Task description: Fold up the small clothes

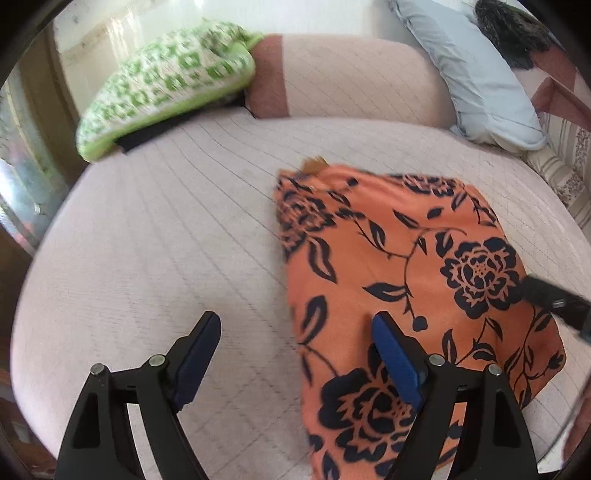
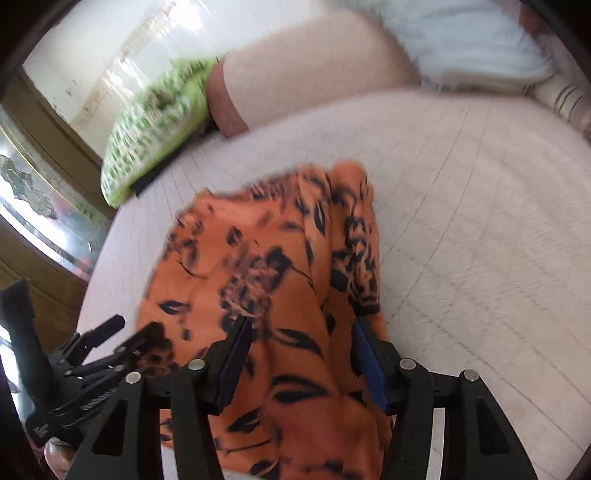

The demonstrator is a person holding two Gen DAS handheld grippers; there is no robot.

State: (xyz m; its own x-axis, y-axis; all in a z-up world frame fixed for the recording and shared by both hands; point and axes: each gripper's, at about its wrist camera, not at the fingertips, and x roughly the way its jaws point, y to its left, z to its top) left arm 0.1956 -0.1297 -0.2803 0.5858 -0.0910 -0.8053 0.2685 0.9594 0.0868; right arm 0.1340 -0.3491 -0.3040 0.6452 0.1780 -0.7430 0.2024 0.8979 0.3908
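Observation:
An orange garment with a dark floral print (image 1: pixel 406 266) lies folded on the pale pink bed (image 1: pixel 166 240). My left gripper (image 1: pixel 295 325) is open and empty; its right finger is over the garment's left edge, its left finger over bare bed. In the right wrist view the garment (image 2: pixel 277 277) lies between and under the fingers of my right gripper (image 2: pixel 301 328), which stands open with the cloth bunched between its jaws. The left gripper (image 2: pixel 92 354) shows at the lower left of that view. The right gripper's tip (image 1: pixel 554 299) shows at the right edge of the left wrist view.
A green-and-white patterned pillow (image 1: pixel 166 85) lies at the back left. A pink bolster (image 1: pixel 351 77) runs along the back. A light blue pillow (image 1: pixel 487 77) and a dark furry item (image 1: pixel 513 29) sit at the back right. Wooden furniture (image 2: pixel 48 155) stands left of the bed.

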